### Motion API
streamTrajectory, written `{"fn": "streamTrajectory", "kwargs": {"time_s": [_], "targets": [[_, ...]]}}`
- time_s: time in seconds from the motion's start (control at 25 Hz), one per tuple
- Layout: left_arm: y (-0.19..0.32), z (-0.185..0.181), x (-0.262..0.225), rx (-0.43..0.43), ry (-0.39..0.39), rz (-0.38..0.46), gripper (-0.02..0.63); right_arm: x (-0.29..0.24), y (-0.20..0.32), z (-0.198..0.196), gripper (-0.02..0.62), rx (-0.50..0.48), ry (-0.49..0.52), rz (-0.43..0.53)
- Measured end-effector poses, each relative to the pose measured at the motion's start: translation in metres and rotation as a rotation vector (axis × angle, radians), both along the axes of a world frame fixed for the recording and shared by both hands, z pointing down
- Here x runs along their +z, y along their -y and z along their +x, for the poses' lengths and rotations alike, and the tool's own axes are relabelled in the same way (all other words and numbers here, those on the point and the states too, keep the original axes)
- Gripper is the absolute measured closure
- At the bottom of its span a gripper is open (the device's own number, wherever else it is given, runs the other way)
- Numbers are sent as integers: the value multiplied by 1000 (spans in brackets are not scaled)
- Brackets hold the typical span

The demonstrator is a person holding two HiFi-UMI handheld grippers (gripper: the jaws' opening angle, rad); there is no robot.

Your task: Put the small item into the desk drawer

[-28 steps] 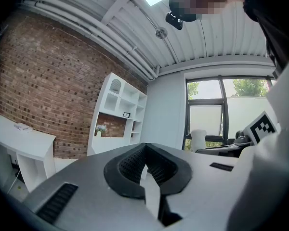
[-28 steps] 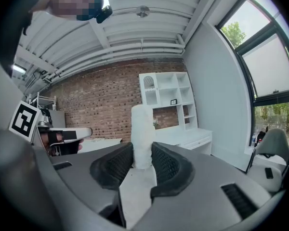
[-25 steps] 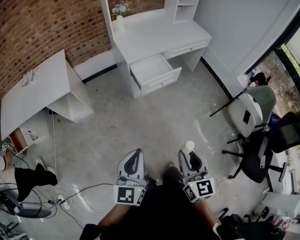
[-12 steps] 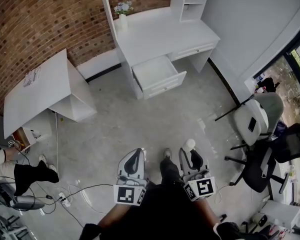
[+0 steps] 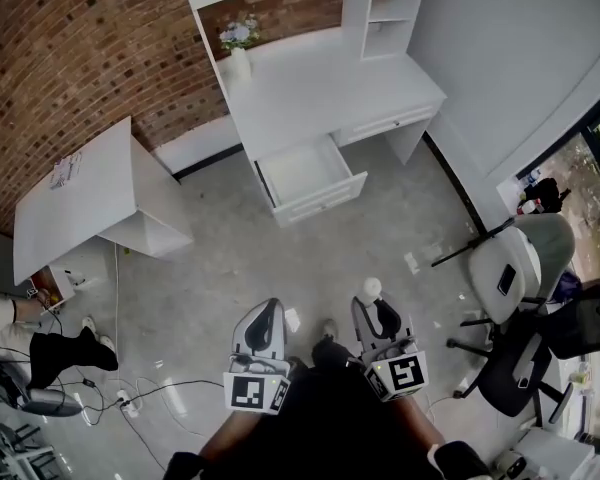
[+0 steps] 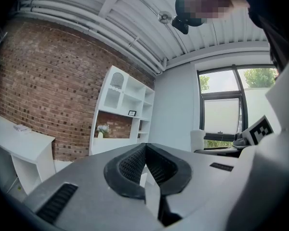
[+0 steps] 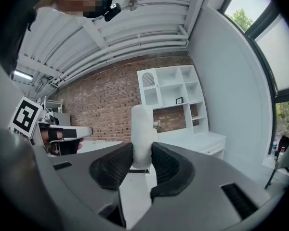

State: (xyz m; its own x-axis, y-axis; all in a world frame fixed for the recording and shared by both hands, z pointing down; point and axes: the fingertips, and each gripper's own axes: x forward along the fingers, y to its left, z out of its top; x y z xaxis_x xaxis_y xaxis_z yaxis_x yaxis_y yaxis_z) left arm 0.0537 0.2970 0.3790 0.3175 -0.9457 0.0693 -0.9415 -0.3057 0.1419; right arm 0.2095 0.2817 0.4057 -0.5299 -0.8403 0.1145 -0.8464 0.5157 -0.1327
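Observation:
The white desk stands against the brick wall at the top of the head view, with one drawer pulled out toward me. My right gripper is shut on a small white cylinder-shaped item that sticks up past the jaw tips; in the right gripper view that item sits pinched between the black pads. My left gripper is held beside it, low in the head view, its jaws closed together with nothing between them. Both grippers are well back from the desk, over the concrete floor.
A second white table stands at the left by the brick wall. Office chairs are at the right near the window. Cables and a power strip lie on the floor at lower left, where a person's legs show. A vase of flowers stands on the desk.
The view has shifted forward: the desk and open drawer sit slightly lower and more central than a second ago. Both grippers keep their places and grips.

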Motion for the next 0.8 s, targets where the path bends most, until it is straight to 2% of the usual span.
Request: {"fn": "streamTrajectory", "kwargs": {"time_s": [0.16,0.44,0.8], "targets": [[12,10,2,-35,7,-9,583,0,23,10,458,-39,14,23],[33,19,11,-68,22,-41,583,17,51,10,458,-96,23,-28],[95,-8,12,-42,-22,-33,583,10,106,-21,457,-85,14,-12]]}}
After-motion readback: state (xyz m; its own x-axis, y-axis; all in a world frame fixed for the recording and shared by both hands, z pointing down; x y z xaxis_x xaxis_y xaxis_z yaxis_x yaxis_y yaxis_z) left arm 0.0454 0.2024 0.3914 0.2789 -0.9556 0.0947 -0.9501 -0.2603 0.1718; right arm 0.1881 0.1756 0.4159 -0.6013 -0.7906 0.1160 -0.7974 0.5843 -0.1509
